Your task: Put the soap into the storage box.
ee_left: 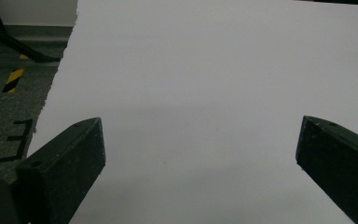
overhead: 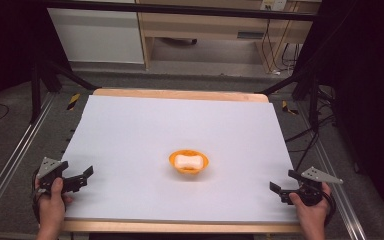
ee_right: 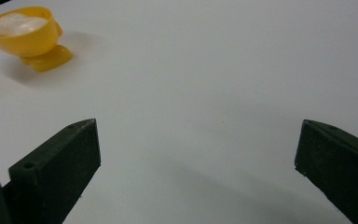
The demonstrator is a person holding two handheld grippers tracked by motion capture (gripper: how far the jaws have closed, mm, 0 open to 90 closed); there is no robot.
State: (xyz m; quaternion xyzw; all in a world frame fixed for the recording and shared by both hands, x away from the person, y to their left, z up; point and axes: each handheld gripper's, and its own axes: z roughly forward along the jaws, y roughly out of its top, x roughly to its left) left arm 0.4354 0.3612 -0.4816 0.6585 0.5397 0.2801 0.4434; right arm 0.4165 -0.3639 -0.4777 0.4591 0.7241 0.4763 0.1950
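One orange bowl (overhead: 188, 162) sits near the middle of your white table sheet (overhead: 130, 130), a little toward your side, and one white lump (overhead: 188, 160) lies in it. What that lump is cannot be made out from above; in the right gripper view only its top (ee_right: 14, 23) shows over the bowl's rim (ee_right: 25, 32), and the bowl is cut off at the upper left corner of that view. From above the bowl looks slightly oval, with its long axis running across the table from your left to your right, and the white lump lies the same way. It stands upright on a small orange foot (ee_right: 46, 59), mouth up.

You hold two grippers, one in each hand. Your left gripper (overhead: 77, 181) rests at the near left corner of the sheet, jaws spread wide and with nothing between them, pointing inward across the table. Your right gripper (overhead: 282, 187) is at the near right edge, its jaws likewise wide apart and bare, pointing in toward the left. Both are well apart from the bowl. Your forearms are cut off by the bottom of the high view, and your left hand (overhead: 52, 200) and right hand (overhead: 312, 207) hide much of each gripper's body
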